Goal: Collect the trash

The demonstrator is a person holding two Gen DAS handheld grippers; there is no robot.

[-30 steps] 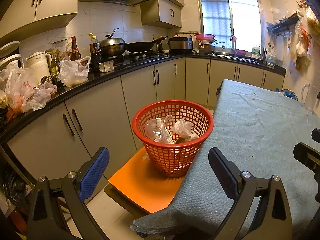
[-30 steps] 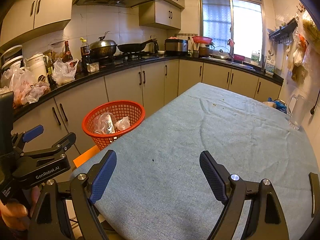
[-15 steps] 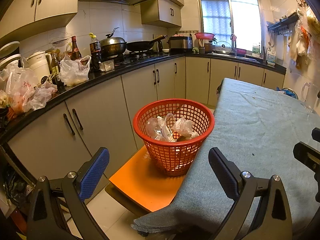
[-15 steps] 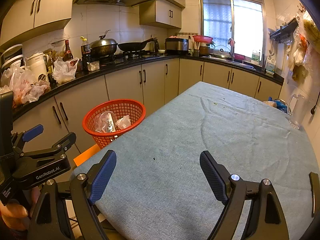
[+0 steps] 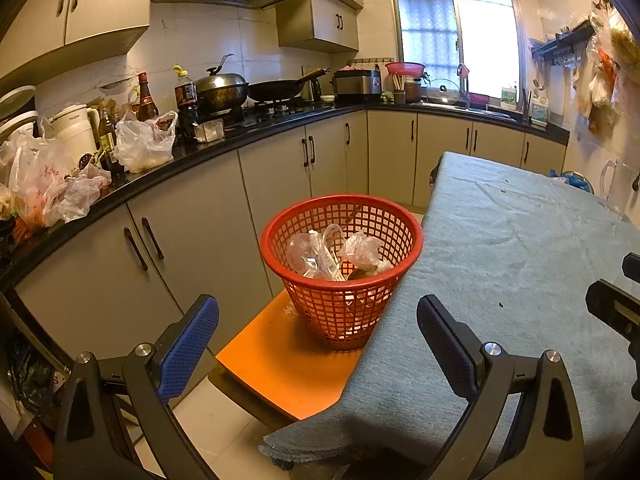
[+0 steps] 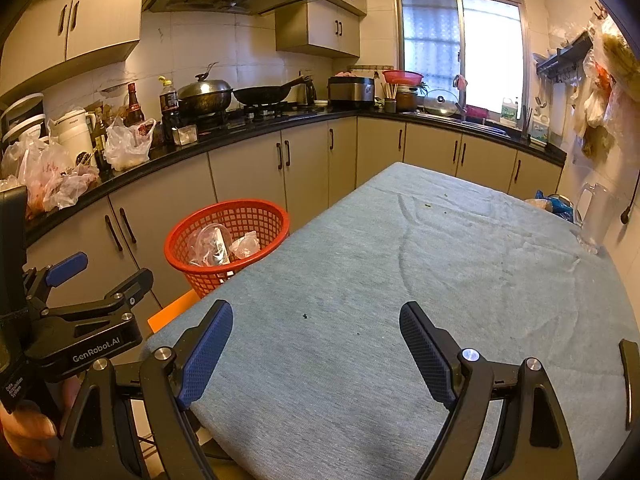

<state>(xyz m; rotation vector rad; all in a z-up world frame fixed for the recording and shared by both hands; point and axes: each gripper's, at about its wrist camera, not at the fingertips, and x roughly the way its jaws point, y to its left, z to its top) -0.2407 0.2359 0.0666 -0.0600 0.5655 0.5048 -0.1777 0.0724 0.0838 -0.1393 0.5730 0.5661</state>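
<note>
A red mesh basket [image 5: 344,304] stands on an orange stool [image 5: 288,364] beside the table; it also shows in the right wrist view [image 6: 200,276]. Crumpled clear plastic trash [image 5: 320,254] lies inside it. My left gripper [image 5: 316,340] is open and empty, held in front of the basket at the table's near left corner. My right gripper [image 6: 316,350] is open and empty above the table's near edge. The left gripper's body [image 6: 80,320] shows at the left of the right wrist view.
The table [image 6: 400,280] wears a grey-blue cloth with a few small crumbs [image 6: 305,315]. A glass jug [image 6: 596,216] and blue packet [image 6: 556,204] sit at its far right. Cabinets and a cluttered black counter [image 5: 192,156] with plastic bags [image 5: 144,144] run along the left.
Both grippers have drifted slightly; the views shift a little. Both stay open and empty, and the basket has not moved.
</note>
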